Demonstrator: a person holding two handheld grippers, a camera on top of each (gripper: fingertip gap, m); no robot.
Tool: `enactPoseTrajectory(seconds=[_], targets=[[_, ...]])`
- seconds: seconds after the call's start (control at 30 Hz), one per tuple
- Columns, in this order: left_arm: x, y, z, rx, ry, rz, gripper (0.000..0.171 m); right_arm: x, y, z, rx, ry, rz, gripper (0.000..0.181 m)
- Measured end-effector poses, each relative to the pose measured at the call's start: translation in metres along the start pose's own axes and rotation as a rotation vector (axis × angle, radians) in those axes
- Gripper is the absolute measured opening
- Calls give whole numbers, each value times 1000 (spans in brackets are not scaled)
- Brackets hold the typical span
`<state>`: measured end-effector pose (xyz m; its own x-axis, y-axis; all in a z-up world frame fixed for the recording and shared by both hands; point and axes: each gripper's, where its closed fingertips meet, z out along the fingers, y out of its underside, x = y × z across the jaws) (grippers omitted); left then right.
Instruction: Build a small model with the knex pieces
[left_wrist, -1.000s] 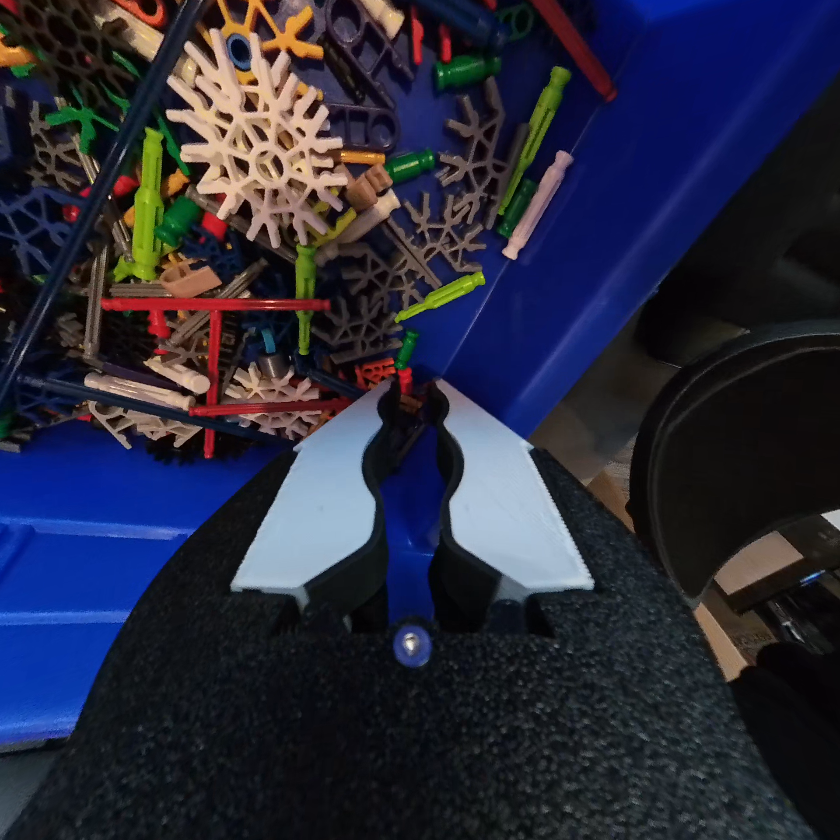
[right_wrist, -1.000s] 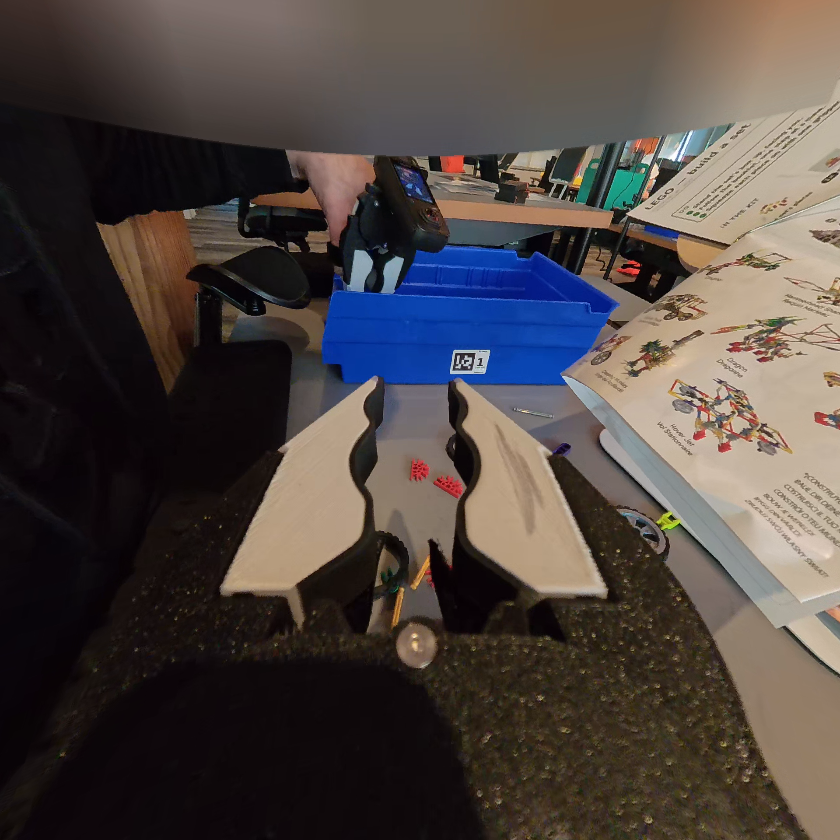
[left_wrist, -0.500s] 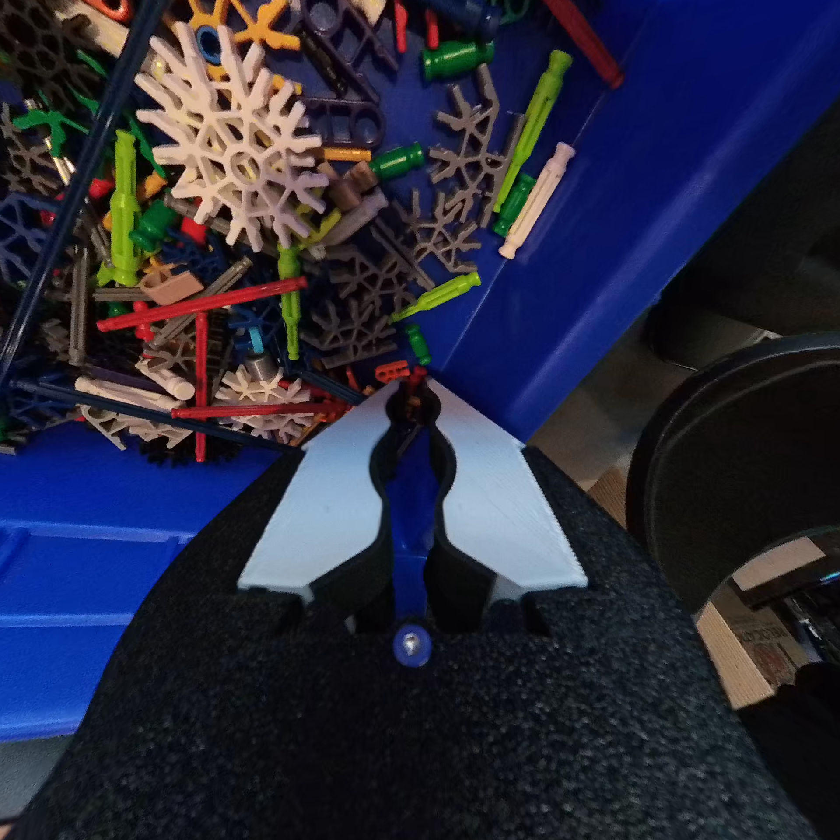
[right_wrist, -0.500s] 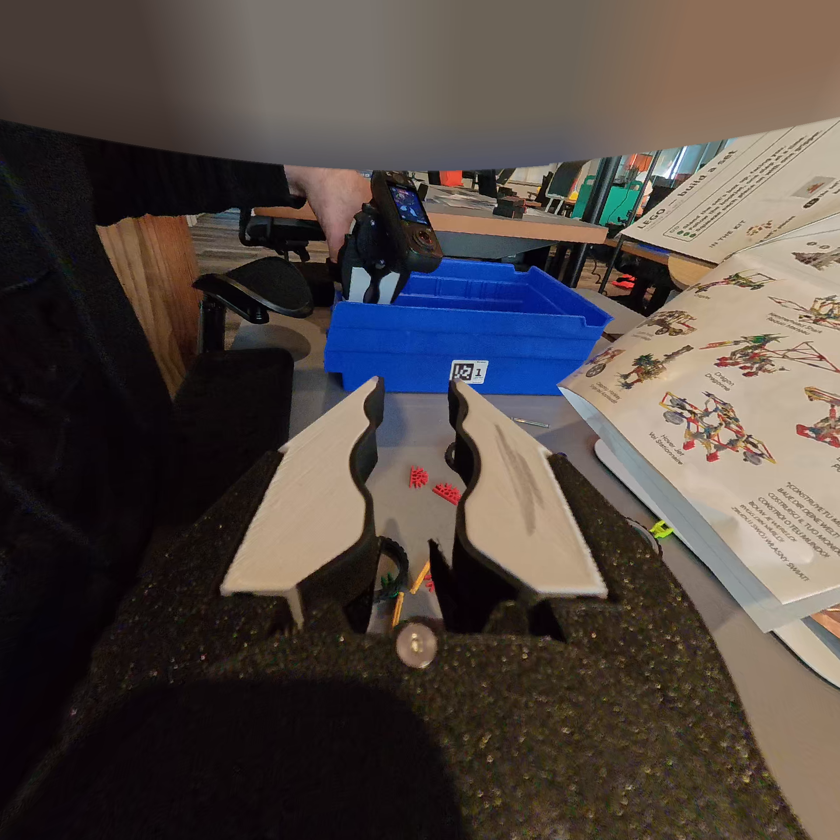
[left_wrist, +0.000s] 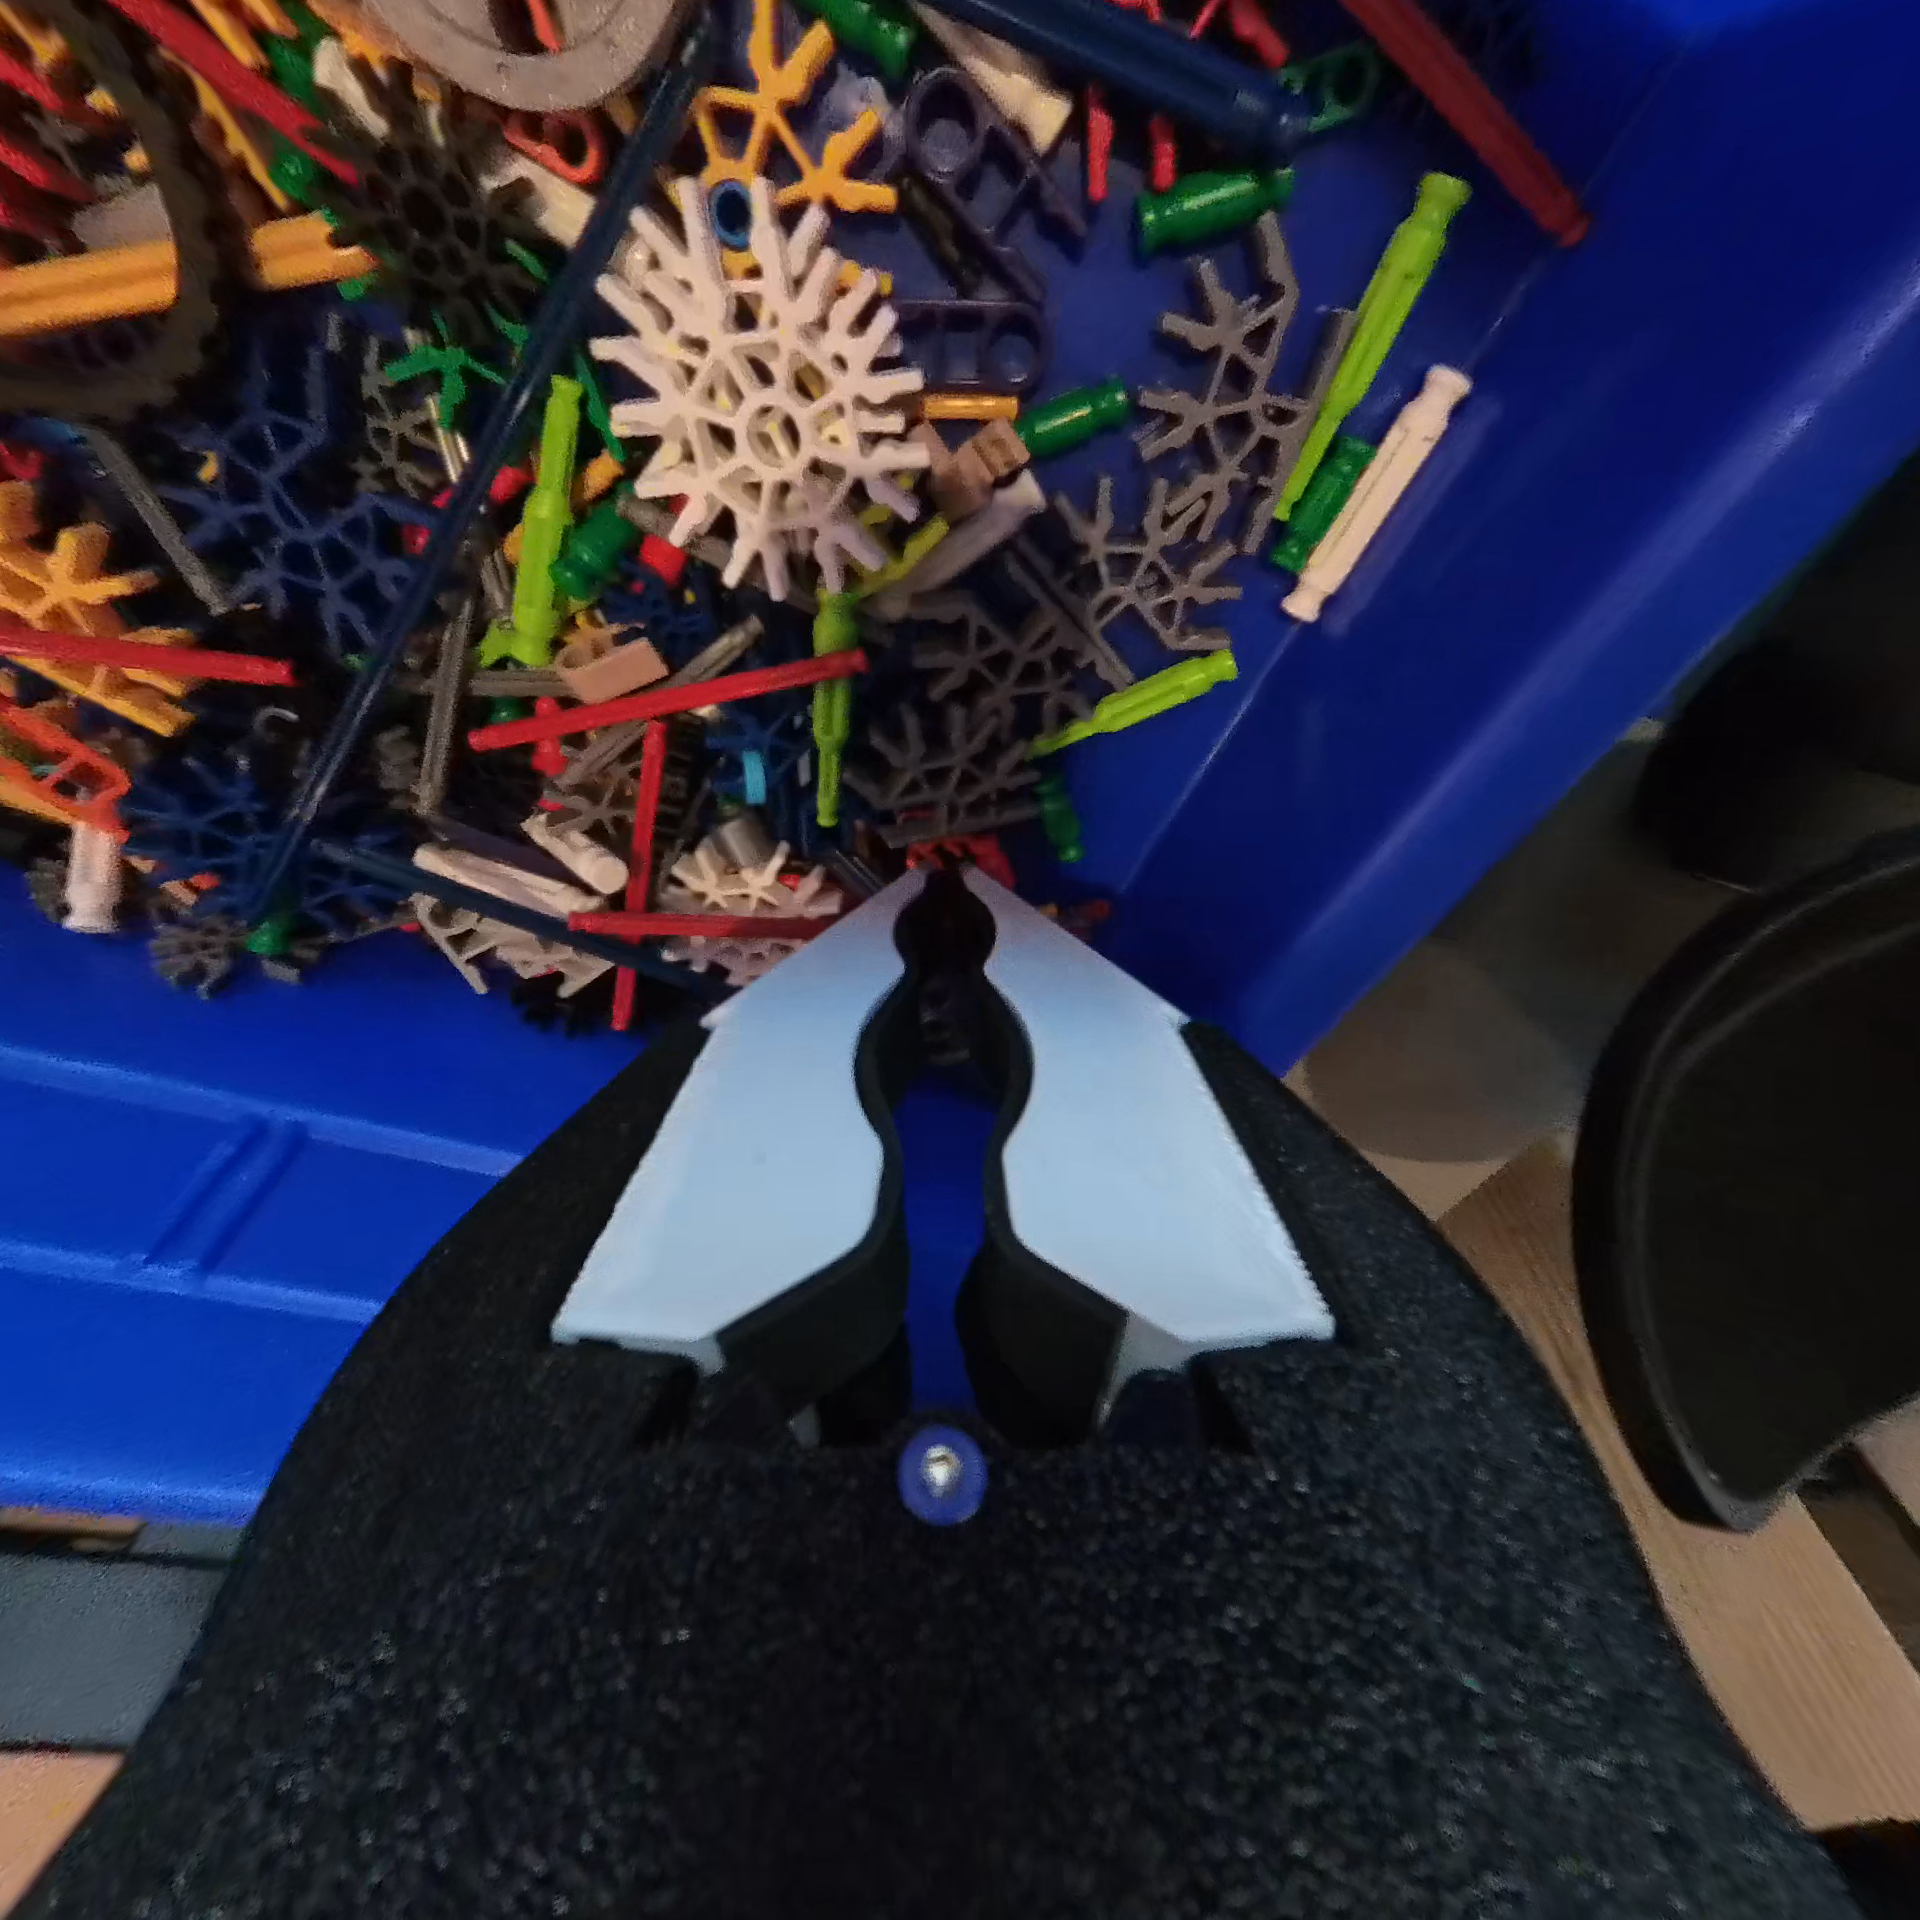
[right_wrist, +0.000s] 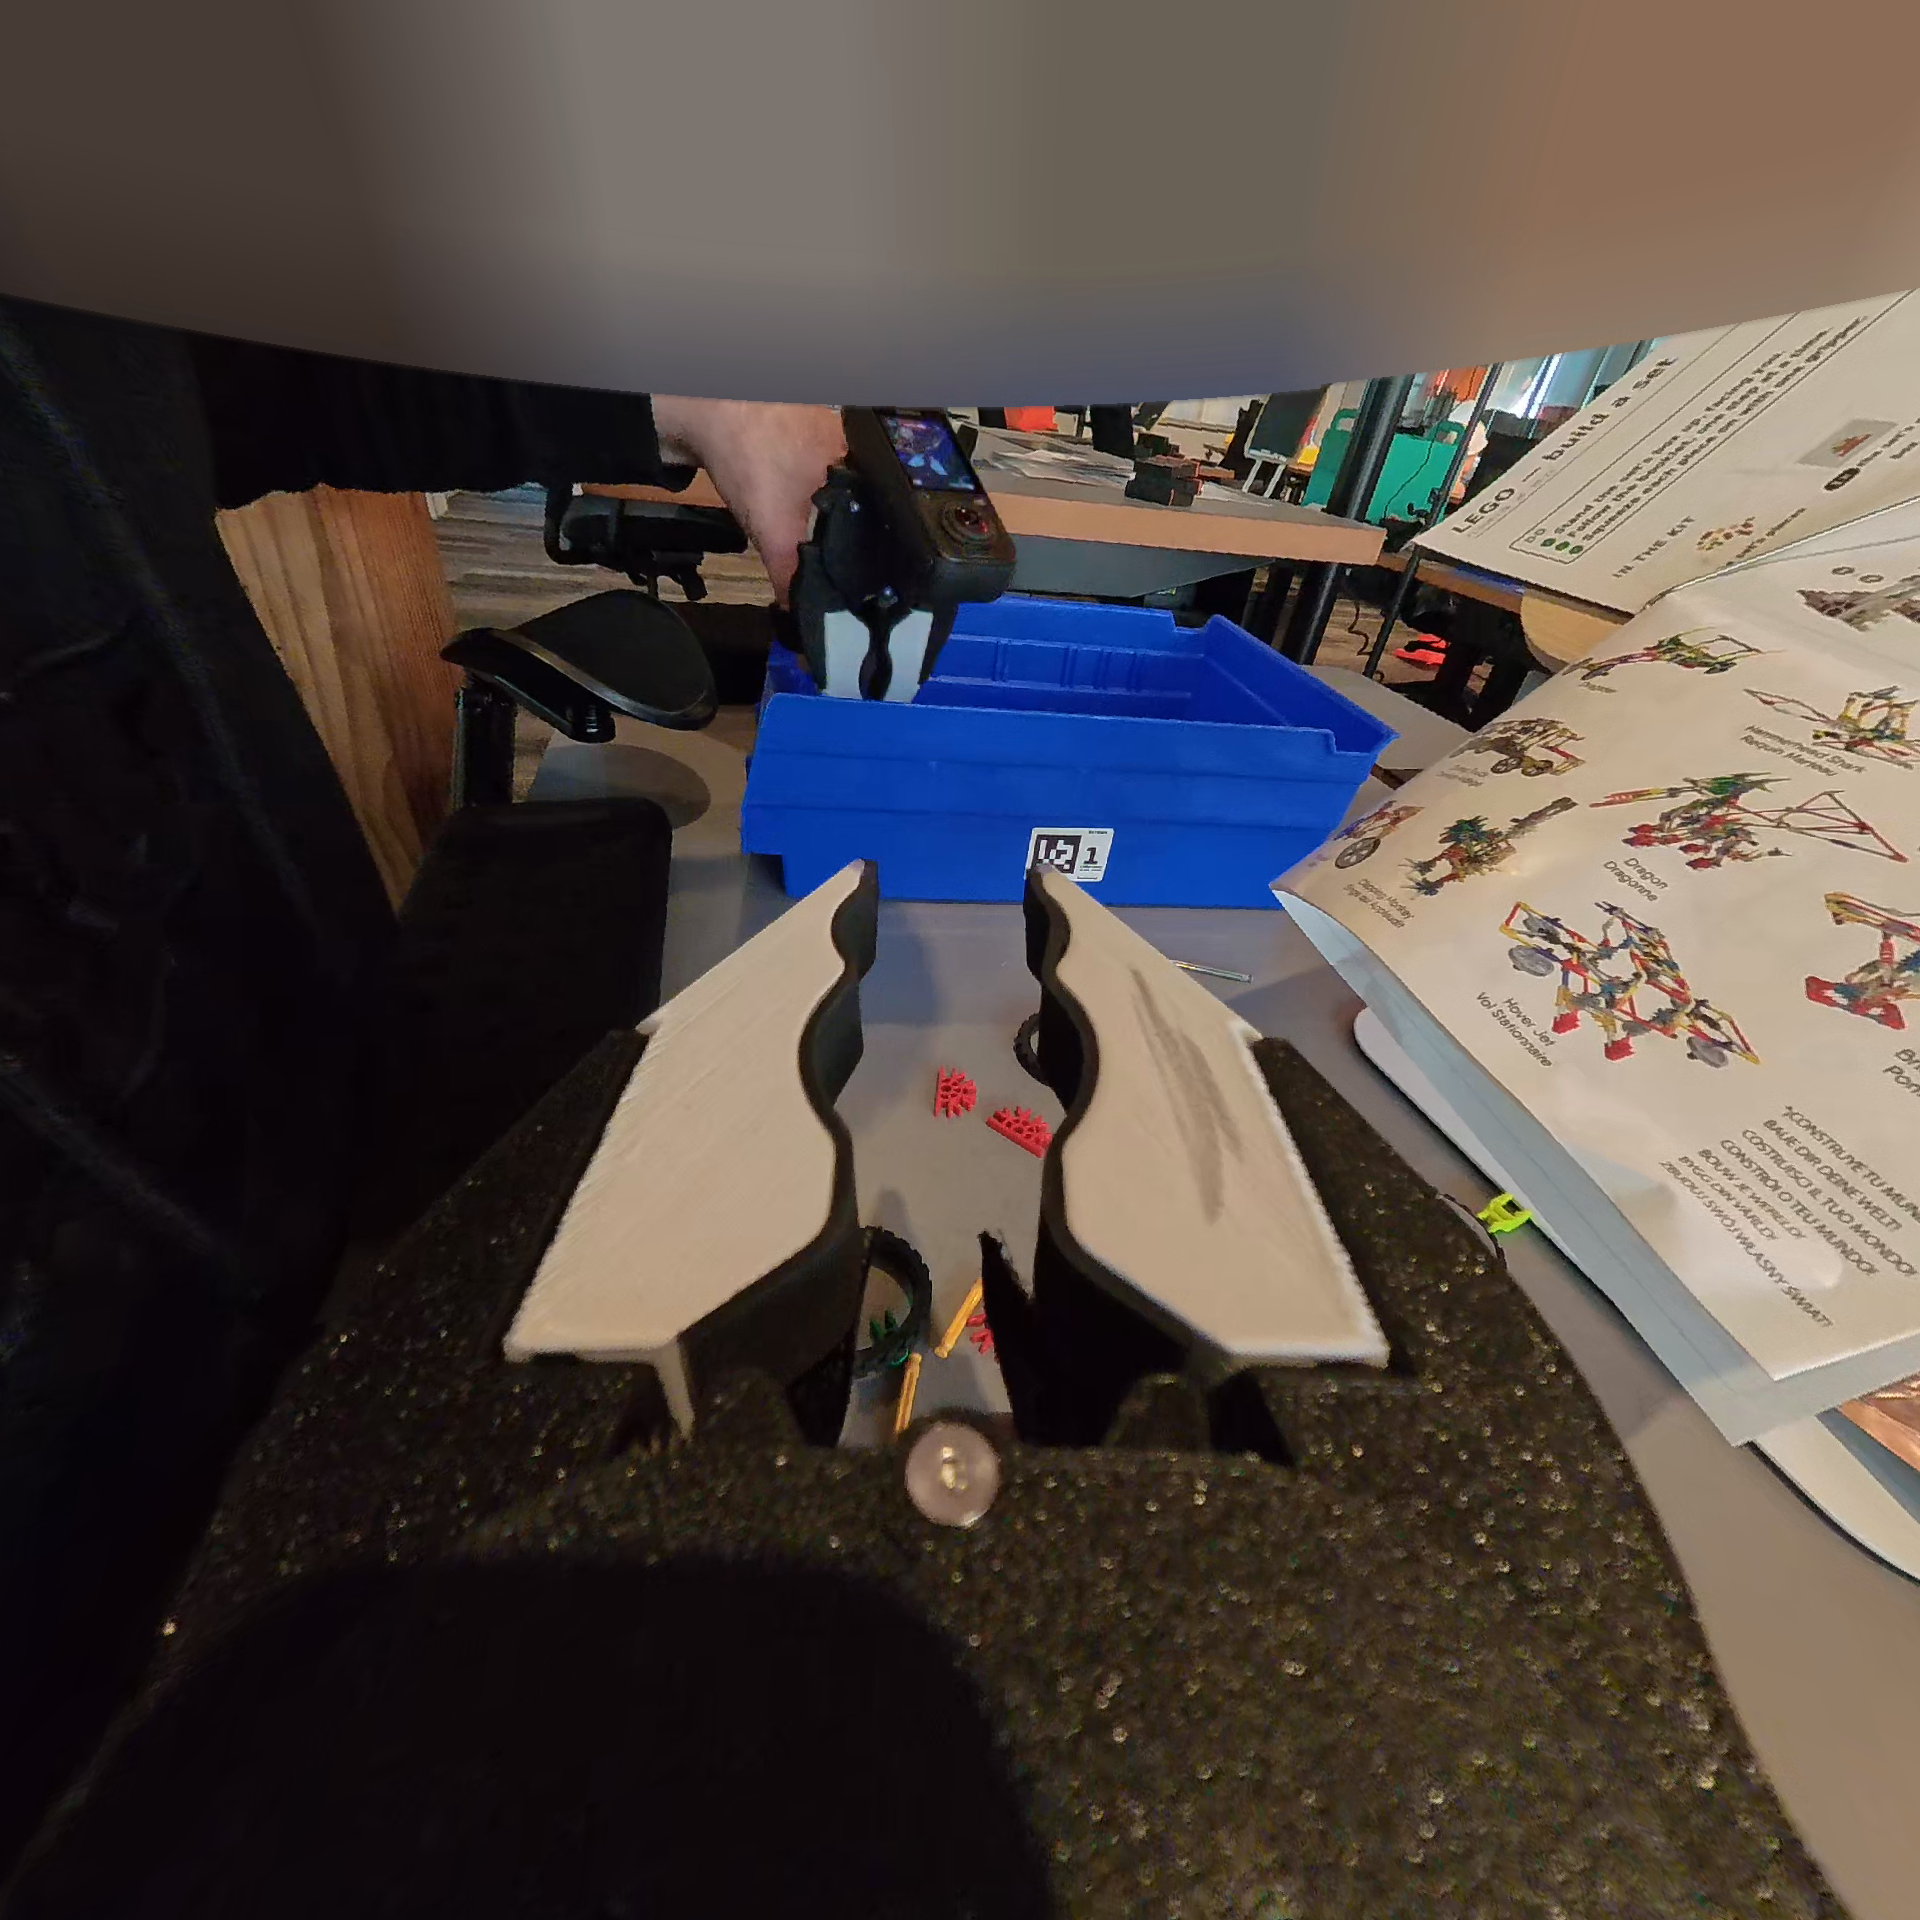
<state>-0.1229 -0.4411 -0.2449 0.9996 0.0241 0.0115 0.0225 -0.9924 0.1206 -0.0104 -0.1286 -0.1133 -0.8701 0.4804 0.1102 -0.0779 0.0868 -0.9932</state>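
Observation:
My left gripper (left_wrist: 945, 878) is inside the blue bin (left_wrist: 1455, 644), at the near right corner of a heap of rods and connectors. Its tips are pressed together on a small red connector (left_wrist: 951, 854), which pokes out just beyond them. In the right wrist view the left gripper (right_wrist: 873, 665) dips into the bin (right_wrist: 1039, 800) at its left end, held by a hand. My right gripper (right_wrist: 951, 894) is open and holds nothing. It hovers over the grey table (right_wrist: 935, 977), with two small red connectors (right_wrist: 954, 1093) lying on the table between its fingers.
A large white snowflake connector (left_wrist: 764, 416), green and red rods and grey connectors fill the bin. A black tyre (right_wrist: 894, 1288) and yellow rods (right_wrist: 961, 1320) lie near my right gripper's base. An open instruction booklet (right_wrist: 1662, 935) lies at the right. A black chair armrest (right_wrist: 592, 655) stands to the left of the bin. The left gripper's tips are roughly 35 centimeters from the right gripper's.
My left gripper's jaws closed from slightly open onto the red connector at the corner of the heap, and the gripper drew back from the pile. My right gripper stayed open and nearly still.

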Motion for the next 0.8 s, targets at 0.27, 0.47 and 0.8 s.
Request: enactPoseTrajectory(seconds=[0.27,0.47,0.8], targets=[[13,1,-1,32,75,-35,13,0,0,0,0,1,-1,27],[16,-3,2,31,98,-49,5,0,-1,-1,1,3,-3,27],[18,-2,5,-10,104,-49,5,1,-4,-3,11,7,-10,27]])
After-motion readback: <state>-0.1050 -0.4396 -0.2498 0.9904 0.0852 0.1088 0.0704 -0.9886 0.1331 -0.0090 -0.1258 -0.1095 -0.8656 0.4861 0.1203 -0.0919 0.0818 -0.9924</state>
